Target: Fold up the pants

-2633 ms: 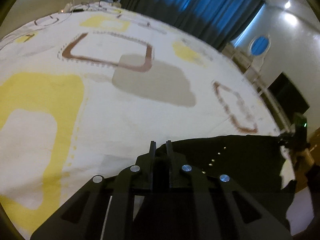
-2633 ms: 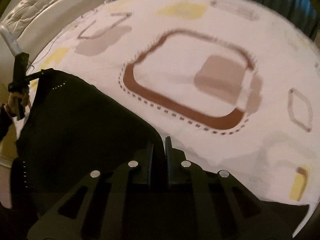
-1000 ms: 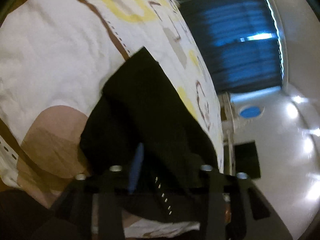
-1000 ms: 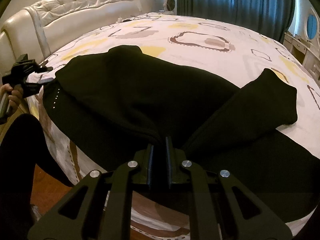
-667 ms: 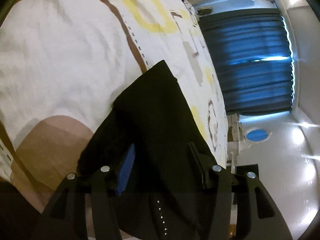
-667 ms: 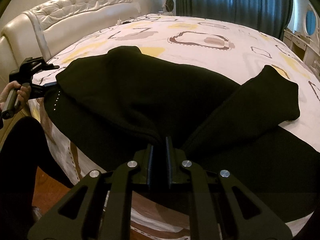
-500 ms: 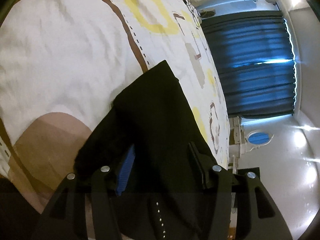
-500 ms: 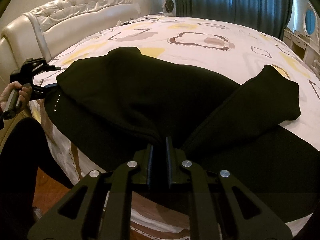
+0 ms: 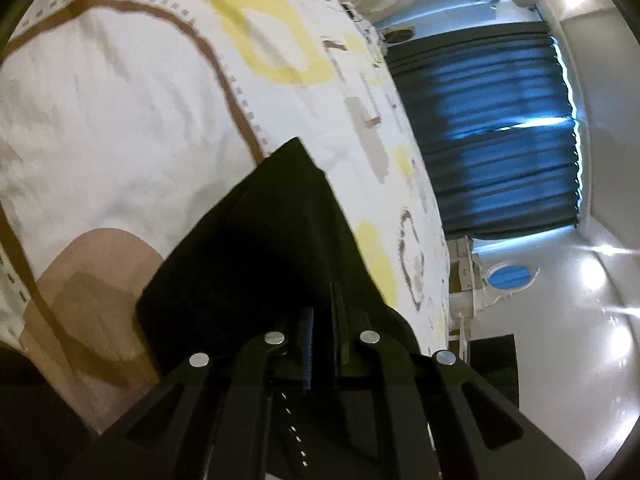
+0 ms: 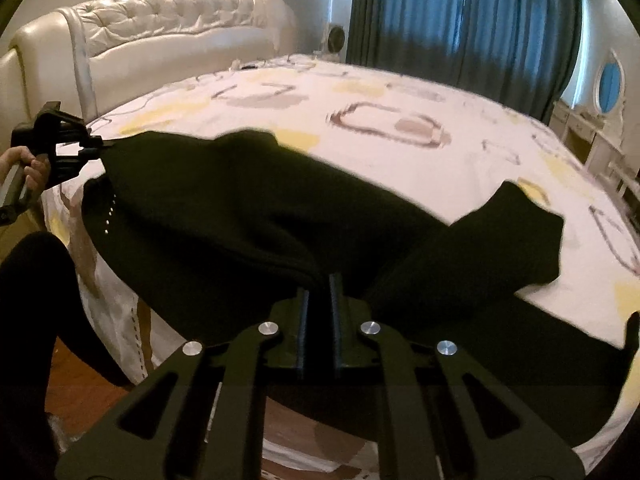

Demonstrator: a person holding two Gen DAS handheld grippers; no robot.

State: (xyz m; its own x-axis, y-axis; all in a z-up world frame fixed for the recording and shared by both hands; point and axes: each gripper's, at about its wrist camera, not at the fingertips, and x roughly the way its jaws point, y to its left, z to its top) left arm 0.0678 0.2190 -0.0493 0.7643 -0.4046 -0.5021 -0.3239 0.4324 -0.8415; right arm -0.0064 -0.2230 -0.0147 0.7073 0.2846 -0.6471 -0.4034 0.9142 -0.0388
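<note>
Black pants [image 10: 248, 216] lie spread over the near edge of a bed [image 10: 384, 96] with a white patterned cover. My right gripper [image 10: 319, 280] is shut on a fold of the pants near the crotch, where the two legs part. One leg end [image 10: 524, 224] lies at the right. My left gripper [image 9: 320, 308] is shut on the pants [image 9: 256, 264] at the waist corner; it also shows in the right wrist view [image 10: 94, 148], at the far left, holding the cloth edge.
A padded cream headboard [image 10: 168, 40] stands at the back left. Dark blue curtains [image 10: 460, 20] hang behind the bed. A white dresser with an oval mirror [image 10: 610, 80] stands at the right. My dark-clad legs [image 10: 36, 312] stand on the wood floor by the bed's near edge.
My left gripper was open over the waist edge half a second ago and has now closed on the cloth. My right gripper stays shut on the pants and has lifted slightly.
</note>
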